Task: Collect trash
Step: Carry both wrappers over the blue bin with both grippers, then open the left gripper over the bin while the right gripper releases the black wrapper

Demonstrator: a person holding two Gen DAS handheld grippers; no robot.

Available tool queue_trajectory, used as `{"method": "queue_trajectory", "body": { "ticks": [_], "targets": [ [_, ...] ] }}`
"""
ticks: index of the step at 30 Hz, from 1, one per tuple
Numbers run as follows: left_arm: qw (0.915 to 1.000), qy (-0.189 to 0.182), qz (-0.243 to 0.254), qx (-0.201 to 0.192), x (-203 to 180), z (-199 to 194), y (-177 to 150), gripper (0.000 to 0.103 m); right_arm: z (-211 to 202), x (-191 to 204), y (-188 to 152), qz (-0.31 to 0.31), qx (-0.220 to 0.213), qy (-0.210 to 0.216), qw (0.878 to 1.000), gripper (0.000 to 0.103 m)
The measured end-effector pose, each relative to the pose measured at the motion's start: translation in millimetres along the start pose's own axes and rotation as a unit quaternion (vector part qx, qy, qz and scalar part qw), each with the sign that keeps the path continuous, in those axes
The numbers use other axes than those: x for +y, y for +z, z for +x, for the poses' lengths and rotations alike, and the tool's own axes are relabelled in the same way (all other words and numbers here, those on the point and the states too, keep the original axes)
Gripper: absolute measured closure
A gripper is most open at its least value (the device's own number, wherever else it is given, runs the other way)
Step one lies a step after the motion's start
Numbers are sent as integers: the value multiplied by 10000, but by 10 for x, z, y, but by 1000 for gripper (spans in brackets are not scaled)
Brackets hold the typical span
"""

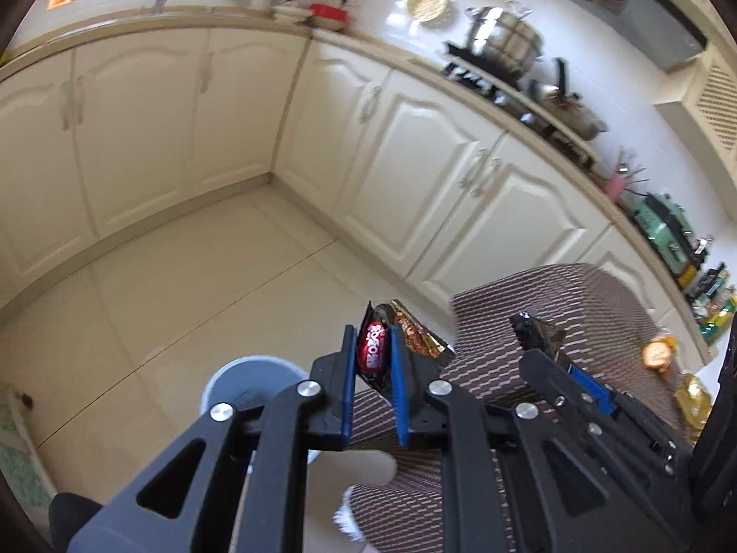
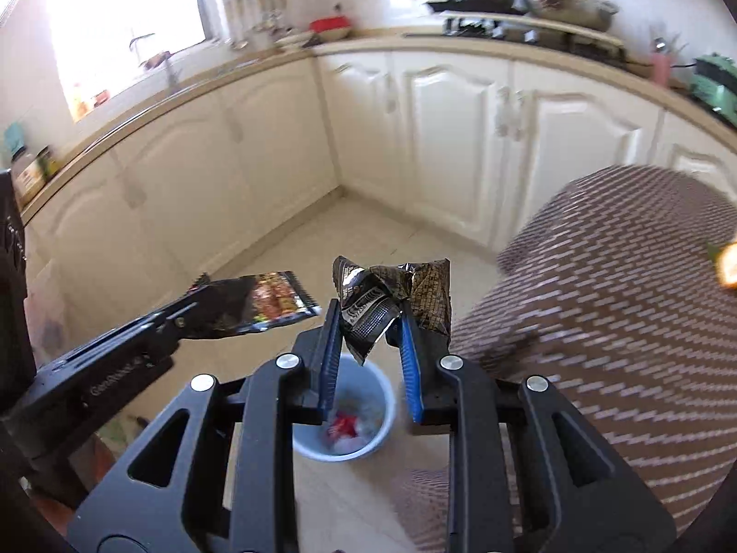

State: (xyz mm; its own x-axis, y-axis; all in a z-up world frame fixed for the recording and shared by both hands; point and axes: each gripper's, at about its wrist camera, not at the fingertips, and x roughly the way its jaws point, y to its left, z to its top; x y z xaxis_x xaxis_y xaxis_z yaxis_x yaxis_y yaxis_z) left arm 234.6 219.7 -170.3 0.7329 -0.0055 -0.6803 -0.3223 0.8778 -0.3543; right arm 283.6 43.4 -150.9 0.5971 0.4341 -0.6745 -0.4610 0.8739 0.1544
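Observation:
My left gripper is shut on a snack wrapper with a red label, held in the air beside the table. It also shows in the right wrist view, at the left. My right gripper is shut on a crumpled black and gold wrapper, held above the floor. It also shows in the left wrist view, at the right. A grey-blue trash bin stands on the floor below my right gripper, with a red wrapper and white trash inside. The bin's rim shows in the left wrist view.
A table with a brown patterned cloth is to the right, with orange peel on it. White kitchen cabinets line the far walls. A stove with pots stands on the counter. The floor is cream tile.

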Motion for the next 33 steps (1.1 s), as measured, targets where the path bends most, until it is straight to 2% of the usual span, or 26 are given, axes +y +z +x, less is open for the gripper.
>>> {"method": "queue_trajectory", "body": {
  "ticks": [6, 13, 24, 33],
  "targets": [
    [9982, 417, -228, 358, 496, 241, -172, 90, 506, 269, -222, -34, 450, 345, 9984, 79],
    [9922, 775, -383, 895, 932, 684, -359, 90, 1036, 377, -502, 17, 975, 515, 9939, 79],
    [9811, 1028, -461, 1576, 1223, 1383, -561, 89, 1807, 385, -780, 160, 1675, 584, 9840, 79],
    [9784, 957, -462, 1775, 1236, 1700, -555, 86, 2084, 297, -869, 297, 1846, 543, 9809, 79]
  ]
}}
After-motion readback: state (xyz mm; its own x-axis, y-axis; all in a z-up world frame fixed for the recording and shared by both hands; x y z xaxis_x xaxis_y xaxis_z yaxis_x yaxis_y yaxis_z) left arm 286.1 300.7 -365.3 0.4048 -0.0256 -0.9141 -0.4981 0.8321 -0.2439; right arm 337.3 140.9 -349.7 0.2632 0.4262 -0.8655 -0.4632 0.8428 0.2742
